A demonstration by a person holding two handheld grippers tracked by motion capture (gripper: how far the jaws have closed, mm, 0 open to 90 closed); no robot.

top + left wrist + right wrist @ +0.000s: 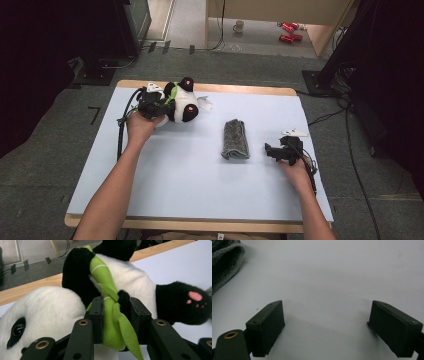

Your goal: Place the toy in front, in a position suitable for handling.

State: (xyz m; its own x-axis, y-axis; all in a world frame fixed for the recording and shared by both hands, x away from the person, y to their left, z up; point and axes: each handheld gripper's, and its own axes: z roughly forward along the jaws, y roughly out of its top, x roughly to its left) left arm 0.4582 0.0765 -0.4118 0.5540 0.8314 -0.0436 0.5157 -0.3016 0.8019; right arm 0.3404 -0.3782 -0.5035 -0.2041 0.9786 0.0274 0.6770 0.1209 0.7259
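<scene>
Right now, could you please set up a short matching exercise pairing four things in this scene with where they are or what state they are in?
Things:
1. left gripper
2. right gripper
3. grey folded cloth
4. plush panda

States or places:
A. lies alone near the middle of the table
B. lies at the far left part of the table
C. jaws wide apart above bare table
D. jaws closed on the green bamboo stalk

Pairs: 1-D, 2-C, 3-A, 4-B
</scene>
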